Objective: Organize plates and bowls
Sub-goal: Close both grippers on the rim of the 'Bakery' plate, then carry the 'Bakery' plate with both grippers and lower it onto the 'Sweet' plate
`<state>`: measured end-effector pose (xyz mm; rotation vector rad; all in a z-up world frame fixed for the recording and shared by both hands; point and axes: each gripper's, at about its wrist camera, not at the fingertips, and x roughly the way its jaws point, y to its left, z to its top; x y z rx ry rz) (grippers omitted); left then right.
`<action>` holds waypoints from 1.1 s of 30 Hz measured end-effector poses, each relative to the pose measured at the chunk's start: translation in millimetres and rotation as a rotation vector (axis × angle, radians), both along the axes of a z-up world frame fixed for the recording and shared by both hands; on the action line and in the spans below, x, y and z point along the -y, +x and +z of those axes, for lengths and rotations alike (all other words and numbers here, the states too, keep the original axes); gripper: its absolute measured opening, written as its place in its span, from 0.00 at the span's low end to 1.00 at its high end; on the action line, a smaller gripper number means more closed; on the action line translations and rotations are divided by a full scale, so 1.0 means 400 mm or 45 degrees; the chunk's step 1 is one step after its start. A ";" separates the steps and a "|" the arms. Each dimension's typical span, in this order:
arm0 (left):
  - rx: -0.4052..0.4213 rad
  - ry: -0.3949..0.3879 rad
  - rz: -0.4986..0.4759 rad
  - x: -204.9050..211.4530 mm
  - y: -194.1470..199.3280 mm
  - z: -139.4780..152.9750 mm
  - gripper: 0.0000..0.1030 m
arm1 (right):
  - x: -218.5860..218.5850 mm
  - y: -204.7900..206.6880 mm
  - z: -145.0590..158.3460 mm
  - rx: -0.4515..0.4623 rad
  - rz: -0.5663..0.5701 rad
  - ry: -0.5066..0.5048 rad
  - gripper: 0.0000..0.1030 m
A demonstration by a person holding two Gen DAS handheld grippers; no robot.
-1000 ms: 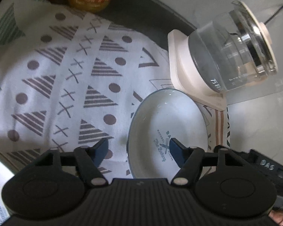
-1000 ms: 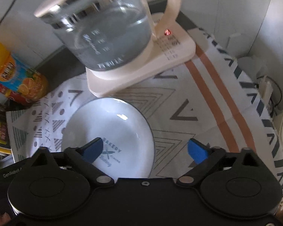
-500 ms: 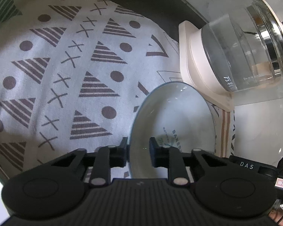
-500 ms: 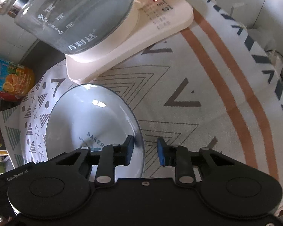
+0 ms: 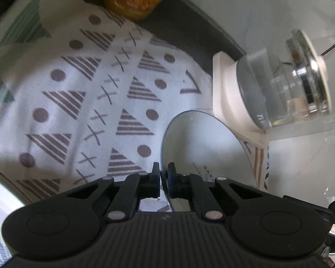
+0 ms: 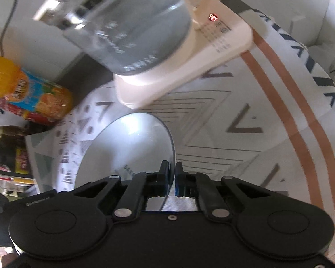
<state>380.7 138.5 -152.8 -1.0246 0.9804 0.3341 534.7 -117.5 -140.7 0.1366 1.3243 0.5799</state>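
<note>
The table (image 5: 55, 102) is covered by a patterned cloth (image 6: 245, 134), and a glass kettle (image 6: 131, 29) is seen on its cream base (image 6: 189, 67) at the back, with an orange juice bottle (image 6: 33, 93) off to the side. Just in front of the base lies the plate (image 5: 203, 147), white with a thin dark rim and a printed mark in its middle.

The change is in the grip. A second ago both claws were spread wide over the plate; half a second ago they were narrowed about its rim; now both are pressed onto it. The left claw (image 5: 163, 178) is seen pinching the near left edge of the plate, one pad above and one below the rim. The right claw (image 6: 172, 178) is pinching the near right edge in the same way. The jaws of both have just been closing, with the rim between them throughout.

The plate is thus held at two points of its near side. Both views are blurred, and the plate appears tipped up from the cloth, though how far it is raised cannot be told.

For the task, the grasp is judged complete and the carry to a stack is judged next. At the lower left of the left view the edge of another white dish (image 5: 0, 212) is visible, which may be its place. A rim held so thinly could slip if tilted sharply.
</note>
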 end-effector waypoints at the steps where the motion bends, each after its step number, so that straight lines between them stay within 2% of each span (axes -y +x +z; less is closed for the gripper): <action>1: 0.008 0.006 0.004 -0.007 -0.008 0.009 0.03 | -0.007 -0.006 0.008 0.013 0.003 0.008 0.05; 14: 0.044 0.072 0.025 -0.050 -0.115 0.092 0.03 | -0.070 -0.120 0.077 0.068 0.032 0.066 0.05; 33: 0.040 0.111 0.010 -0.115 -0.347 0.128 0.04 | -0.120 -0.347 0.106 0.103 0.064 0.126 0.05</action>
